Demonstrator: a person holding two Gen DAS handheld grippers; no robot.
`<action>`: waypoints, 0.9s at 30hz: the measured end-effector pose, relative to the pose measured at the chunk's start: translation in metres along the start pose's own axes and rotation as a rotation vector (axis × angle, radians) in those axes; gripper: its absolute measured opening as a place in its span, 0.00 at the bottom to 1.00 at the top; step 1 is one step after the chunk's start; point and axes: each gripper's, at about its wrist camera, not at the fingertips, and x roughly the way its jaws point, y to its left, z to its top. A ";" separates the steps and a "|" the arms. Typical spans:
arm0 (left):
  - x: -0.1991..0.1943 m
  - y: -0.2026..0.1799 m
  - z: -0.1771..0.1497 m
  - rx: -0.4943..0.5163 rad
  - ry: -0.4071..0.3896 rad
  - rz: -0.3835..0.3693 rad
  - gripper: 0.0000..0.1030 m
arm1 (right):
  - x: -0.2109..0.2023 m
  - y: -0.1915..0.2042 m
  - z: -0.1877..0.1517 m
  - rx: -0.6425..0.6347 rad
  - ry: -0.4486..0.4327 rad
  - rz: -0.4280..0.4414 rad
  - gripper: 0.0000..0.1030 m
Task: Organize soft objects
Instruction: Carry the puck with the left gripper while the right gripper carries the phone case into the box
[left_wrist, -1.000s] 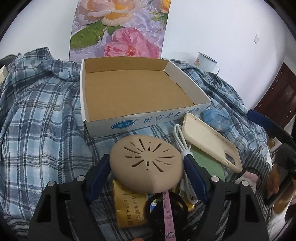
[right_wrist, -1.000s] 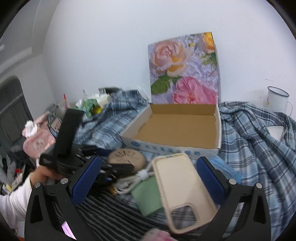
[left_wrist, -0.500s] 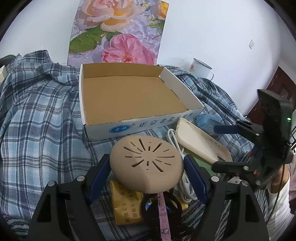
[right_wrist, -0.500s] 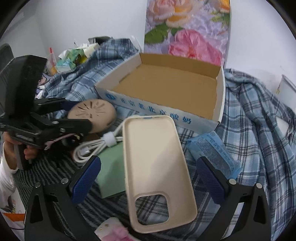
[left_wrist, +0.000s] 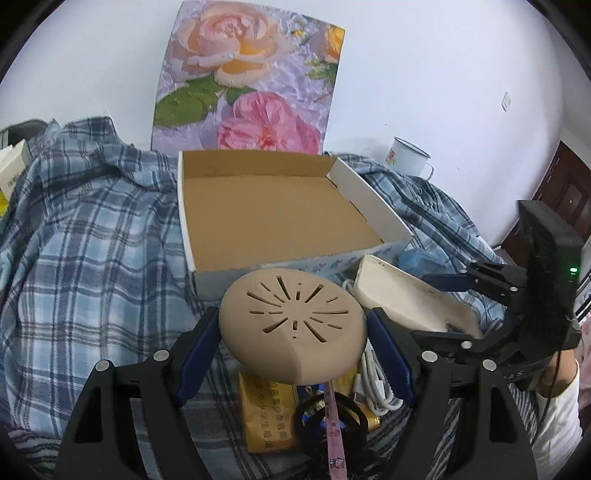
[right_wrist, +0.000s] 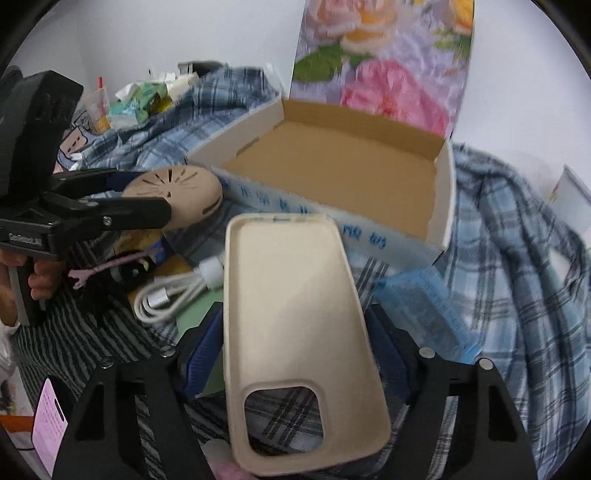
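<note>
My left gripper (left_wrist: 293, 334) is shut on a beige round slotted soft pad (left_wrist: 293, 328) and holds it up just in front of the open cardboard box (left_wrist: 207, 273). The pad also shows in the right wrist view (right_wrist: 181, 195). My right gripper (right_wrist: 295, 354) is shut on a cream soft phone case (right_wrist: 295, 310), which is raised off the cloth, its top end near the box front wall (right_wrist: 332, 225). The case shows in the left wrist view (left_wrist: 402, 299). The box is empty.
A white coiled cable (right_wrist: 173, 291), a green flat piece (right_wrist: 195, 314), a blue packet (right_wrist: 424, 314), a yellow packet (left_wrist: 266, 417) and black hair ties (left_wrist: 328, 417) lie on the plaid cloth (left_wrist: 92, 258). A flowered board (left_wrist: 247, 81) and an enamel mug (left_wrist: 408, 157) stand behind the box.
My right gripper came down around the phone case, shut on it and raised it. My left gripper lifted the beige pad higher and closer to the box.
</note>
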 end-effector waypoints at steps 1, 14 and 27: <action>-0.001 0.000 0.001 0.000 -0.006 0.004 0.79 | -0.005 0.001 0.001 -0.005 -0.028 -0.010 0.71; -0.026 0.004 0.025 0.000 -0.135 0.099 0.79 | -0.032 0.003 0.009 -0.003 -0.199 -0.007 0.42; -0.009 0.006 0.008 0.010 -0.070 0.095 0.79 | 0.002 -0.012 0.005 0.081 -0.036 0.025 0.76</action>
